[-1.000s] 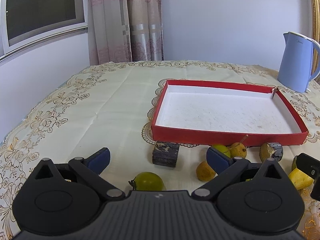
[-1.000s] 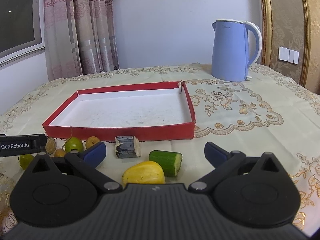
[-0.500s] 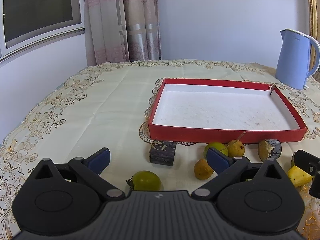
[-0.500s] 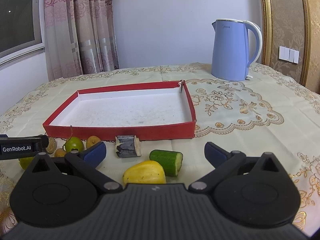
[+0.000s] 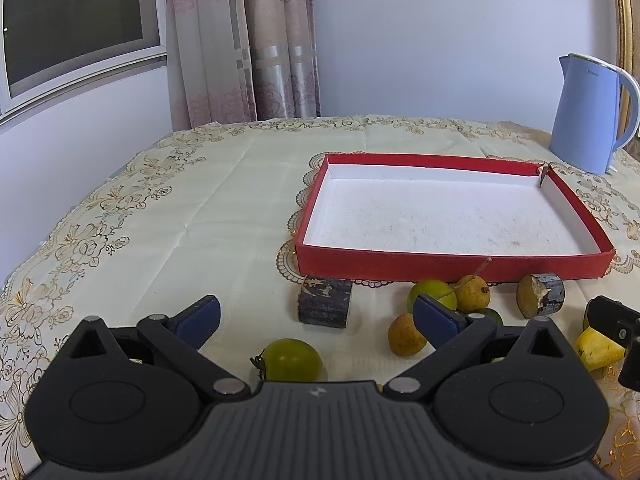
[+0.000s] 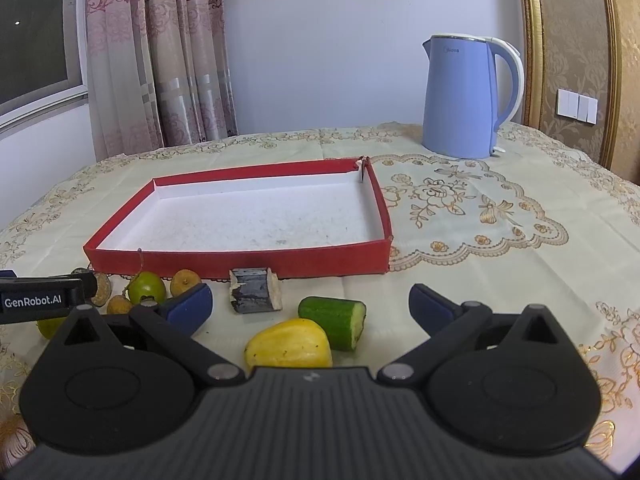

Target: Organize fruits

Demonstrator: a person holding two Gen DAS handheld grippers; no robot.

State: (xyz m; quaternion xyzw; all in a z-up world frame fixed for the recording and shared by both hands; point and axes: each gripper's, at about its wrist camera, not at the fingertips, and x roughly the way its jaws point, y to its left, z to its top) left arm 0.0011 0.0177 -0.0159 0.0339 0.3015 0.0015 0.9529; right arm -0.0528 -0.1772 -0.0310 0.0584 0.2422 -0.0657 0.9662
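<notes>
A red tray [image 5: 452, 266] with a white bare floor lies on the cloth; it also shows in the right wrist view [image 6: 240, 258]. In front of it lie fruits: a green tomato [image 5: 293, 360], a small brown fruit [image 5: 405, 335], a green round fruit [image 5: 430, 295], a small pear [image 5: 473, 293]. My left gripper [image 5: 316, 314] is open and empty, above the tomato. My right gripper [image 6: 310, 304] is open and empty, above a yellow fruit [image 6: 289, 349] and a cucumber piece [image 6: 334, 320].
Two dark wood blocks [image 5: 325, 301] [image 5: 540, 295] lie by the tray's front wall. A blue kettle [image 6: 466, 96] stands at the back right. The embroidered tablecloth [image 5: 160, 220] covers the table; a curtain and window are behind.
The left gripper has drawn back a little and turned slightly left, so the tray and fruits sit further right and lower in view. The right gripper has barely moved.
</notes>
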